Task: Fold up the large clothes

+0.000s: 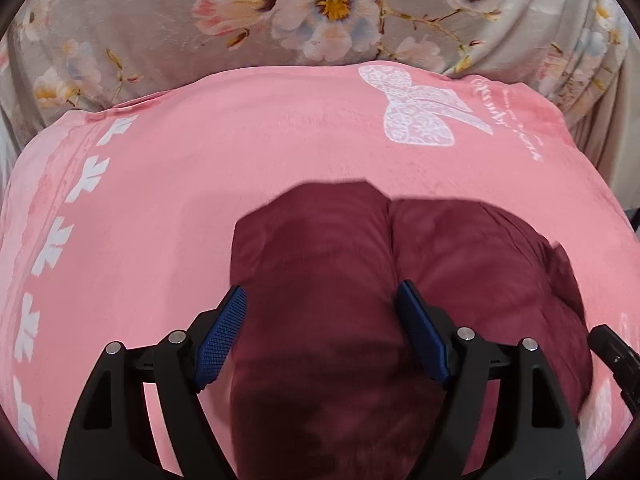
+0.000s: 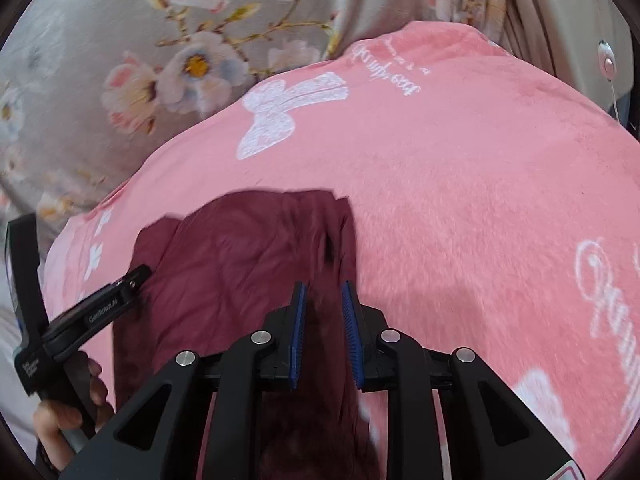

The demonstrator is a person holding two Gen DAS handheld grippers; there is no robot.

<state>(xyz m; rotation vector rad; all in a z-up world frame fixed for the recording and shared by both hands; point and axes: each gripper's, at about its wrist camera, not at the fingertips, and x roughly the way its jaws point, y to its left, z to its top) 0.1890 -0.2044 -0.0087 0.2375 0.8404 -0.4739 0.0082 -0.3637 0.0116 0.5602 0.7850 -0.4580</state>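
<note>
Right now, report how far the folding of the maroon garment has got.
Done: the maroon garment lies doubled over in a compact bundle on the pink blanket. In hand: nothing; the left gripper stands wide open, the right gripper narrowly open above it. Left: perhaps a final fold or smoothing.

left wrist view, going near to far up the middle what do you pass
left gripper, jaws wide apart → maroon garment → pink blanket with its white bow print → grey floral bedding
</note>
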